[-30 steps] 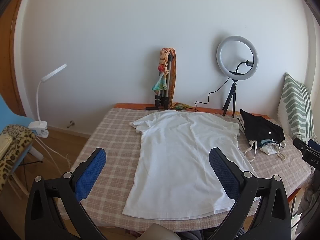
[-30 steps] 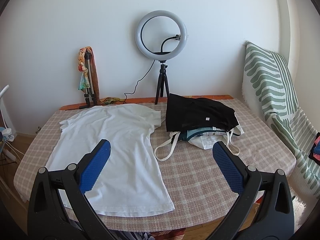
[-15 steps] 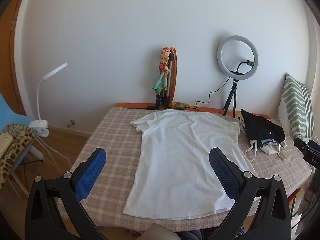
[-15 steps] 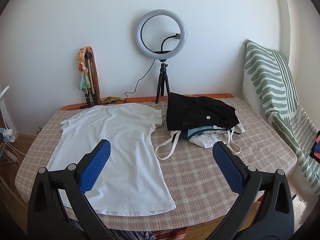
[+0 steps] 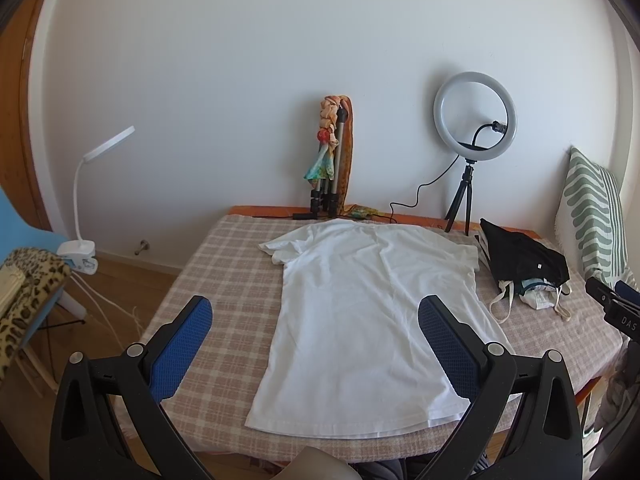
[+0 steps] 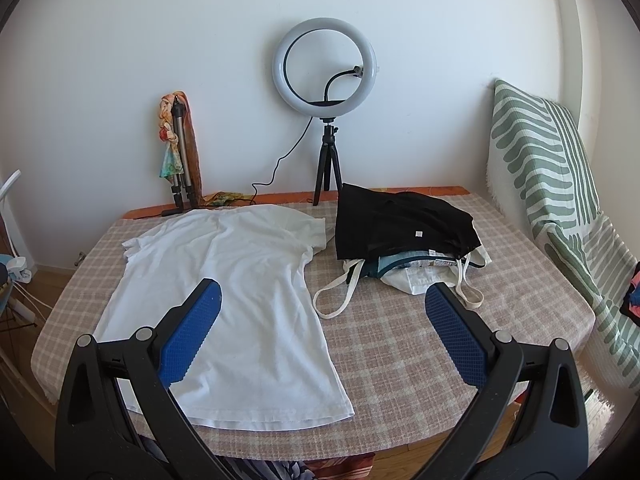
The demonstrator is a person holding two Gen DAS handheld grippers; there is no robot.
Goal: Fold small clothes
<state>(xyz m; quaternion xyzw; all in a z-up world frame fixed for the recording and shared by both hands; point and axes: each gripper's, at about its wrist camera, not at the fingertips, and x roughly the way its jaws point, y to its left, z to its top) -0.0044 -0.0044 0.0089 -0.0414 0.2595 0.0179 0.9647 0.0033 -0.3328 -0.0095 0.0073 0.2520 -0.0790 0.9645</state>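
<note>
both the left hand-held gripper point(image 5: 314, 316) and right hand-held gripper point(image 6: 322, 300) hover released above the flat white t-shirt point(image 5: 372, 312).

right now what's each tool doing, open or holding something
Left tool: open, holding nothing, above the white t-shirt.
Right tool: open, holding nothing, above the table.

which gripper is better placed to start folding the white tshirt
Left, probably. The left gripper is open and lined up over the white t-shirt, its hem just ahead. The right gripper, also open, looks mostly over bare checked tablecloth beside the shirt's edge.
</note>
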